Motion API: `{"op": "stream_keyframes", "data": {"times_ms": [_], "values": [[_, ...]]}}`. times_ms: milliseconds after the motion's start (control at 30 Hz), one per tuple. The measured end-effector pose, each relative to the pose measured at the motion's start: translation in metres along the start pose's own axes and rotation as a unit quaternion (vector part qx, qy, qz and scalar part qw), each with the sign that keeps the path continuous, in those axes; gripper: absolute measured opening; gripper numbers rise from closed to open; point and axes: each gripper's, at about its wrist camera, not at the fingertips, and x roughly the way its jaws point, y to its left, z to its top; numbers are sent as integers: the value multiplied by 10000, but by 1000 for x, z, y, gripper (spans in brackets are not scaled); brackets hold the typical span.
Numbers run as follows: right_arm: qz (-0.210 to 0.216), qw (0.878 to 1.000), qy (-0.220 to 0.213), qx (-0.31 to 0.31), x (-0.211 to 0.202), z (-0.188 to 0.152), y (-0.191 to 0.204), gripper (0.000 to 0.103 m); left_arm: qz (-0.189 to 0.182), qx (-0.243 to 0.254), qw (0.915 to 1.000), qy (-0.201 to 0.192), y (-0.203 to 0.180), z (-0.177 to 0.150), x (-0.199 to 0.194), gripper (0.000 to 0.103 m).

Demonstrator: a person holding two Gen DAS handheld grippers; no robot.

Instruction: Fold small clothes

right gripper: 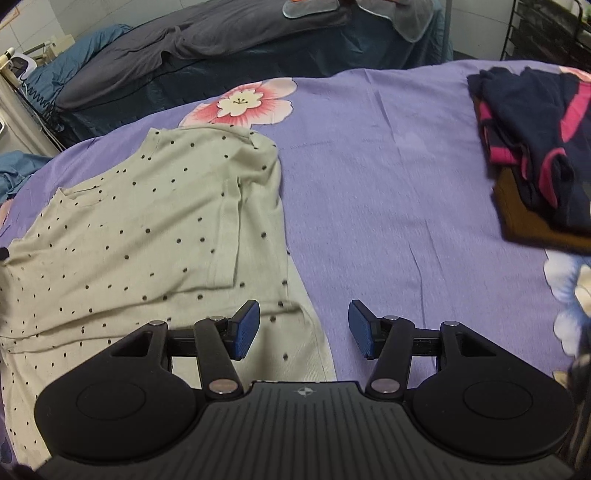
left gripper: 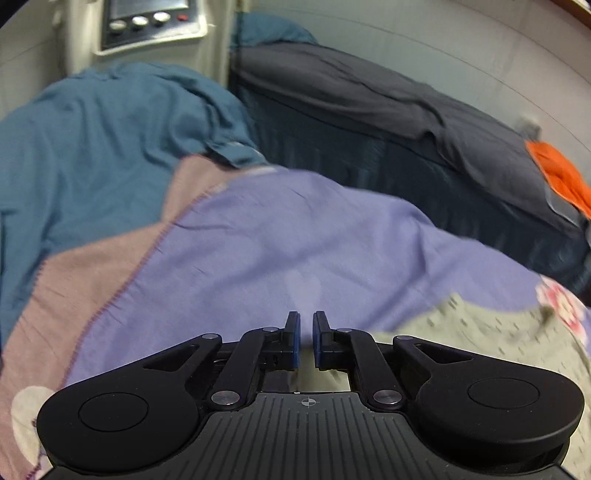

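1. Left gripper (left gripper: 306, 339): blue pads stand a narrow gap apart, nothing between them; it hovers over the purple bedsheet (left gripper: 258, 240), not gripping

2. Right gripper (right gripper: 303, 328): jaws wide apart, empty; the left pad sits over the right hem edge of the dotted shirt, the right pad over bare sheet

3. Task item: beige polka-dot T-shirt (right gripper: 147, 229) lies flat on the purple floral sheet (right gripper: 388, 184), right sleeve folded inward onto the body; in the left wrist view only its blurred corner (left gripper: 461, 332) shows at lower right, just beside the gripper

4. No containers in view

5. Stack of folded clothes (right gripper: 535, 147) at far right of the bed, well apart from the T-shirt: navy-and-pink garment on top, brown one under it

6. Pink flower print (right gripper: 243, 103) on the sheet just beyond the T-shirt's top edge

7. Left wrist view: teal blanket (left gripper: 110, 140) bunched beyond the sheet's pinkish border (left gripper: 74, 266)

8. Second bed (left gripper: 369, 103) with dark grey cover sits alongside, an orange cloth (left gripper: 561, 173) at its right end

9. White device with round buttons (left gripper: 147, 22) against the wall at top left

10. Black metal rack (right gripper: 554, 29) at top right of the right wrist view

11. Nothing lies between either gripper and the T-shirt
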Motion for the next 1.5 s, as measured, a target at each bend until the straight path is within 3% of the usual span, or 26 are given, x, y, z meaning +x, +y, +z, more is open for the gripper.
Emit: {"op": "stream_keyframes", "data": {"times_ms": [167,200,233,300,333,567,700,833,933,1033,1067,1167,1233,1333,1400,1500], "values": [[-19,9999,61,155,-4,-8,-3,60,348,61,9993,75,12,8,12,54],[-19,9998,88,182,-4,-10,-4,60,375,61,9992,122,14,8,10,59],[-10,9997,107,212,-4,-12,-4,61,278,42,9994,194,18,7,7,68],[20,9996,133,266,-6,-16,-4,65,43,96,9995,286,24,1,-3,98],[41,9995,156,281,-7,-19,-4,67,60,167,9994,300,25,-3,-10,103],[193,9988,440,90,-17,-46,-7,74,14,626,9966,535,41,-52,-59,103],[119,9978,639,-103,-27,-68,-13,76,304,612,9953,688,59,-76,-75,103],[23,9970,772,-77,-38,-90,-21,84,767,745,9917,708,75,-78,-85,103],[-36,9960,890,-111,-45,-108,-26,86,1303,1173,9834,461,77,-71,-99,103],[16,9956,925,-176,-56,-124,-31,94,1744,1909,9659,167,70,-71,-121,103],[25,9953,947,-205,-59,-129,-33,96,1704,1937,9660,190,70,-72,-129,103],[112,9953,916,-310,-70,-143,-41,97,1002,1386,9848,284,78,-79,-163,103],[148,9948,937,-372,-75,-152,-47,99,633,1039,9915,464,77,-93,-181,103],[144,9941,894,-590,-87,-165,-53,99,375,948,9931,577,64,-127,-201,103],[79,9946,786,-680,-96,-173,-59,101,109,747,9935,853,55,-153,-209,103],[406,9948,802,-488,-106,-182,-72,101,-195,735,9905,1146,35,-189,-219,103]]}}
